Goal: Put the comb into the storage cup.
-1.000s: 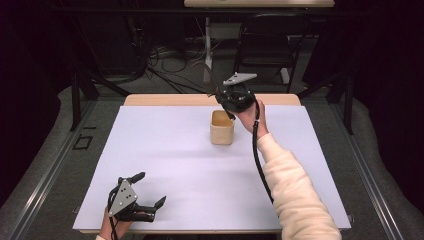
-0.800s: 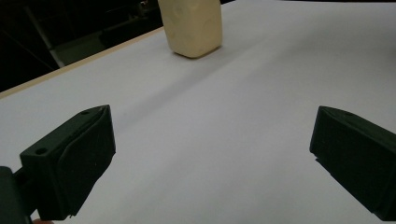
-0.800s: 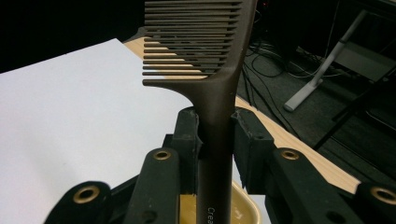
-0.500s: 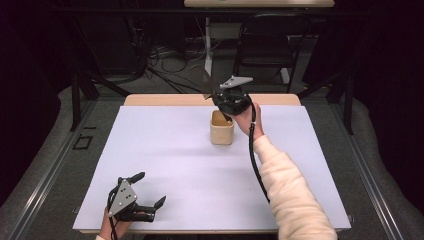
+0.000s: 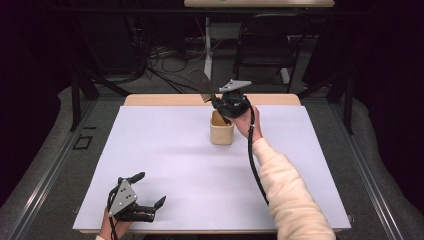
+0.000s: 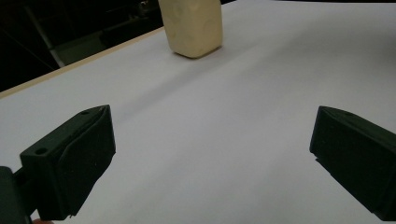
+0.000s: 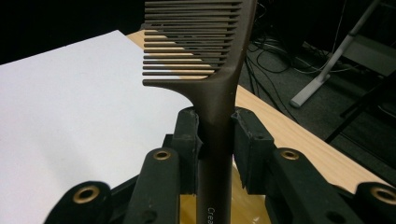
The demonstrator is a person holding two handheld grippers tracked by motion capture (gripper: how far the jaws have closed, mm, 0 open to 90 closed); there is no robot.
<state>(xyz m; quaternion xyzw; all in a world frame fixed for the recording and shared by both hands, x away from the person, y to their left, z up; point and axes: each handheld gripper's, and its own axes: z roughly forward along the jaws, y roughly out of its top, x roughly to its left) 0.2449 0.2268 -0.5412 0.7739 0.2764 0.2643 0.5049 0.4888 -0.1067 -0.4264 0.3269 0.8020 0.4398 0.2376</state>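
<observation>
While the white desk [image 5: 165, 150] fronts a dark room, right tongs [image 7: 217, 140] clamp a comb [image 7: 219, 70] above the cup [image 5: 221, 131] at twelve o'clock; left tongs [image 6: 210, 154] gape at seven.

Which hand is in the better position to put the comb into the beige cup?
Right. The right tool already grips the comb just above the cup; the left tool rests open, far away.
</observation>
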